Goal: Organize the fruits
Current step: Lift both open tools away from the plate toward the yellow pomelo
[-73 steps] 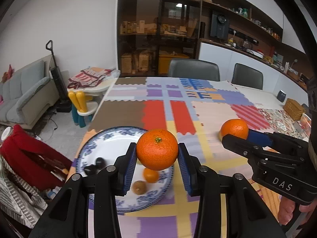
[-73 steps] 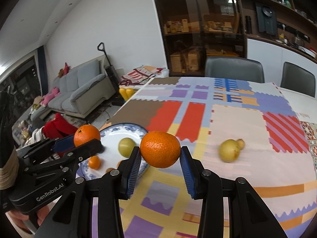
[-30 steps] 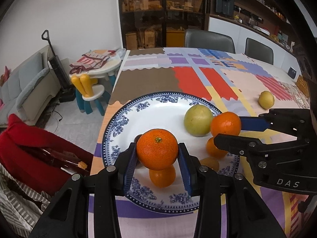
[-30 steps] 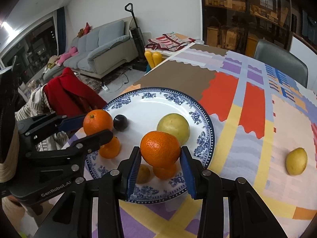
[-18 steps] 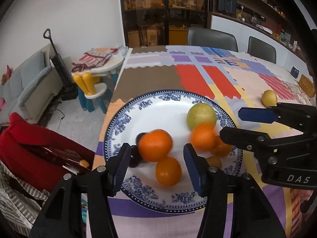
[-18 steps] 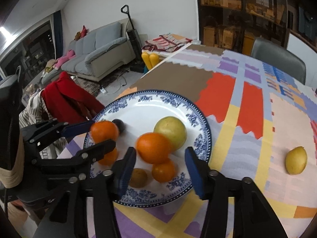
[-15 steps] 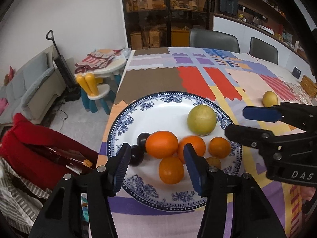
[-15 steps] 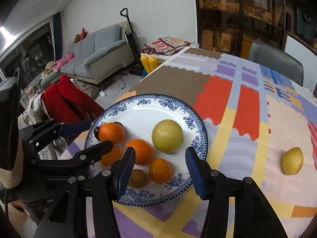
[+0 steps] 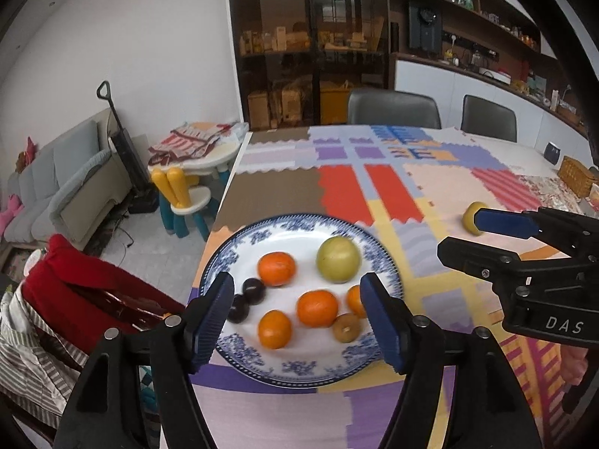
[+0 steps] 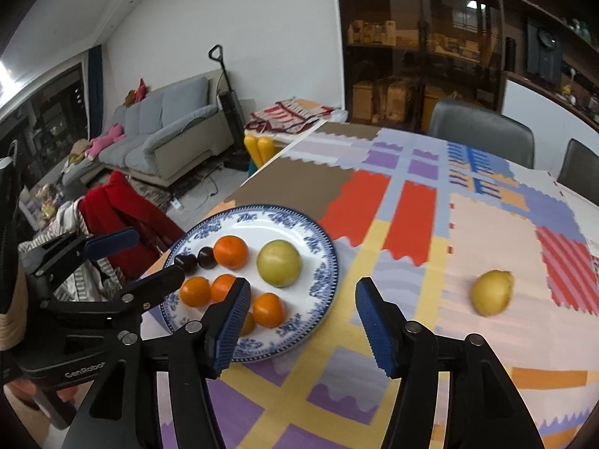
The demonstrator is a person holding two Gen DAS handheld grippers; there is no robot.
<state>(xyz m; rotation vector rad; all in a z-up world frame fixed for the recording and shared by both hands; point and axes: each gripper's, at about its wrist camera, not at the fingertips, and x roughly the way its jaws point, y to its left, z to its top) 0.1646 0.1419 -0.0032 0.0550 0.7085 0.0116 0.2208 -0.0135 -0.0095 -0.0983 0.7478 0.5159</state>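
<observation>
A blue-and-white plate (image 9: 299, 368) (image 10: 322, 258) sits near the table's left edge. It holds several oranges (image 9: 276, 268) (image 10: 230, 251), a green-yellow round fruit (image 9: 338, 259) (image 10: 279, 263), two dark plums (image 9: 253, 291) (image 10: 186, 263) and a brown kiwi (image 9: 346, 328). My left gripper (image 9: 297, 316) is open and empty above the plate's near side. My right gripper (image 10: 301, 321) is open and empty over the plate's right rim. A yellow lemon (image 10: 491, 292) (image 9: 468, 217) lies alone on the cloth to the right.
The table wears a patchwork cloth (image 10: 408, 202). Two grey chairs (image 9: 393, 110) stand at its far side. A wicker basket (image 9: 576, 179) is at the far right. A red garment (image 9: 86, 280) hangs by the left edge, over the floor.
Both grippers opened and let their oranges go onto the plate, then drew back and up. The two oranges now rest among the other fruit.
</observation>
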